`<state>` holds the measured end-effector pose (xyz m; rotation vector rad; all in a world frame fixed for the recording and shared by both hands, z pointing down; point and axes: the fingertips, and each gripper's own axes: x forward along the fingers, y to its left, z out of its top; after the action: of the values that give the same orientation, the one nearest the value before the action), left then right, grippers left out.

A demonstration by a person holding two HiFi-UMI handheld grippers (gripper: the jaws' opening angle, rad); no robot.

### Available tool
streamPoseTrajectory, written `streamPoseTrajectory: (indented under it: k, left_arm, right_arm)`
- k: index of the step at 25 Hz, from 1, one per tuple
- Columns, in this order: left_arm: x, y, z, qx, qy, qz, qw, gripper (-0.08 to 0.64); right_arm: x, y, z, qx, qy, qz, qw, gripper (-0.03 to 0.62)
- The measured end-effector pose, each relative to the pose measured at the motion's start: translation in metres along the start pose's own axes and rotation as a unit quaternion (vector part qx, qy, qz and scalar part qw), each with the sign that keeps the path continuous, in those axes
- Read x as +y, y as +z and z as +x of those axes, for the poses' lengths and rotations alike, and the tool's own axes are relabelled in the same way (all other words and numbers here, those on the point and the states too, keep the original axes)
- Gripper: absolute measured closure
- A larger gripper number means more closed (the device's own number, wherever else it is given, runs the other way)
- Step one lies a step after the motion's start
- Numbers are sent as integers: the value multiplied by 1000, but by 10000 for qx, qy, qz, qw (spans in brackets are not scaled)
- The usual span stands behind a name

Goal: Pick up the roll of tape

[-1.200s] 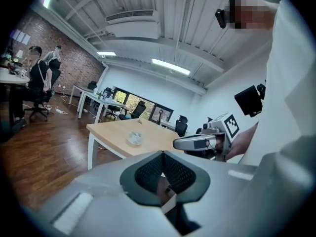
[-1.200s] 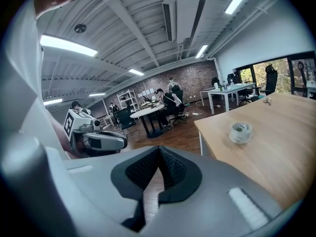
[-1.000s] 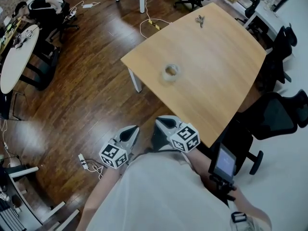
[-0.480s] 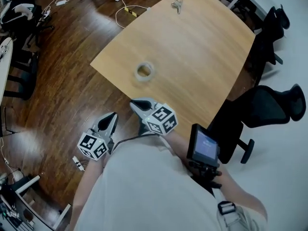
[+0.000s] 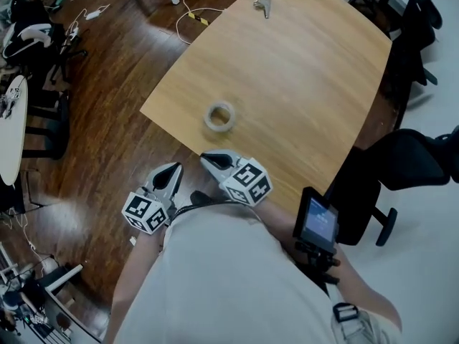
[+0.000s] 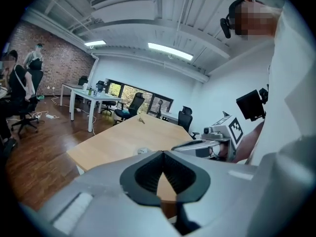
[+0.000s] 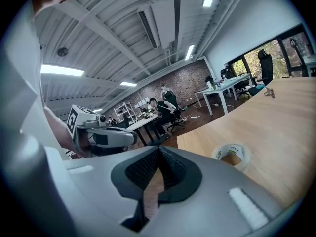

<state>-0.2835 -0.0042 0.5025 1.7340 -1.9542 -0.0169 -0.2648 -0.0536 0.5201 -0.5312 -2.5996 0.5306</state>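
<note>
The roll of tape (image 5: 219,116) lies flat near the table's (image 5: 308,77) closest corner, untouched; the right gripper (image 5: 206,158) hangs just short of it, likely lining up the approach; the left gripper (image 5: 174,169) waits off the edge; both pairs of jaws are together, empty.

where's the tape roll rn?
Head view: the tape roll lies flat on the wooden table near its near edge, just ahead of the right gripper, not touching it.
</note>
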Motion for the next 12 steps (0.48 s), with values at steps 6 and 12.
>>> streamPoseTrajectory:
  k: [6, 12]
  left_arm:
    - [5, -8, 9, 172, -257, 118, 9995, 555]
    - [23, -13, 23, 307, -697, 112, 9970, 555]
  right_arm:
    - [-15, -6, 0, -110, -291, 119, 9994, 586]
    - [-32, -10, 3, -125, -826, 274, 9961, 585]
